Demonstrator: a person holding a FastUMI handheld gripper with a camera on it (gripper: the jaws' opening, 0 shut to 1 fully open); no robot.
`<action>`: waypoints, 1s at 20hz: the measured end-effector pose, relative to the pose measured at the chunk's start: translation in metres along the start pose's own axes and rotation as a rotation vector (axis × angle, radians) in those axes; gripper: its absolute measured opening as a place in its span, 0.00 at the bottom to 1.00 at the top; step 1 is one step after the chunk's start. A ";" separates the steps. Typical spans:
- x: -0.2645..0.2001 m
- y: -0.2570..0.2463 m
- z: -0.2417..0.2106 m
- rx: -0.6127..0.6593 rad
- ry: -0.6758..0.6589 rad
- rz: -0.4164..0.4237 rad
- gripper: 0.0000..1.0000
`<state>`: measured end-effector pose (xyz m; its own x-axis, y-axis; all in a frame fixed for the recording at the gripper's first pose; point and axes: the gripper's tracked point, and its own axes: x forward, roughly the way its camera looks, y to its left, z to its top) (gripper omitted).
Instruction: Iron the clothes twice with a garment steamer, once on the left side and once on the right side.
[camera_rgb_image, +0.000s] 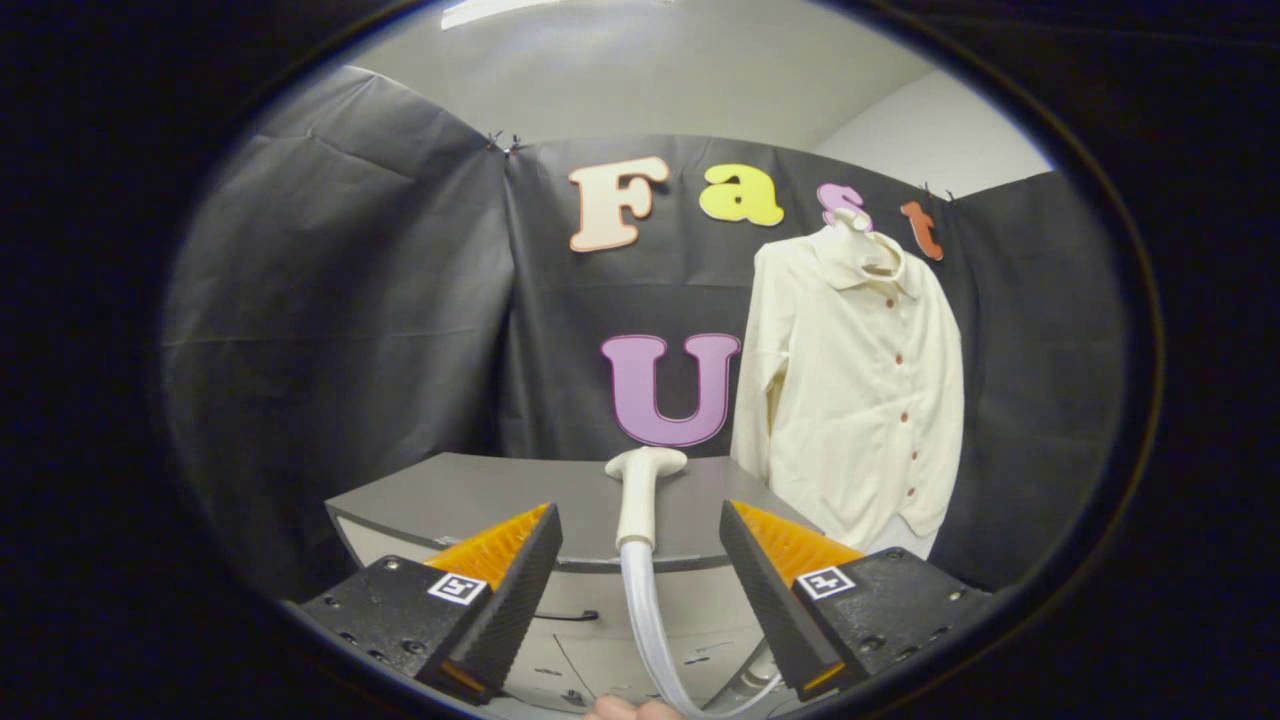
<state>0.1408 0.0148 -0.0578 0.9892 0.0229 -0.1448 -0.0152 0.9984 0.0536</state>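
Between my fingers, low centre of the frame: the steamer head (640, 495) stands upright on the grey cabinet top (470, 495), its pale hose (645, 620) running down toward the bottom edge.
Tool state: my gripper (640, 590) is spread wide; the two fingers flank the steamer's handle with a clear gap on each side, and neither touches it.
Grip: none yet; I hold nothing.
Shirt: the cream button-front shirt (860, 380) hangs on a hanger at the right of the frame, against the black cloth wall (330, 300), beyond and to the right of my right finger.
Shirt condition: it hangs straight and buttoned; I cannot tell from here whether any part has been steamed.
Done so far: nothing, by my judgement, since the steamer rests on the cabinet well apart from the shirt.
Left to do: close on the handle, lift the head, carry it right to the shirt, then make one pass on the left side and one on the right.
Bottom edge: fingertips of a hand (630, 708) show just beside the hose.
Watch for: the hose trailing between my fingers may drag as I lift.
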 end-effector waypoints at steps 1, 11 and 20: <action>0.010 0.000 0.000 -0.005 0.004 -0.004 0.97; 0.109 0.012 -0.039 -0.032 0.145 -0.018 0.96; 0.155 0.011 -0.079 0.006 0.315 -0.033 0.69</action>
<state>0.2824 0.0333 -0.1572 0.8951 0.0062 -0.4458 0.0178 0.9986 0.0496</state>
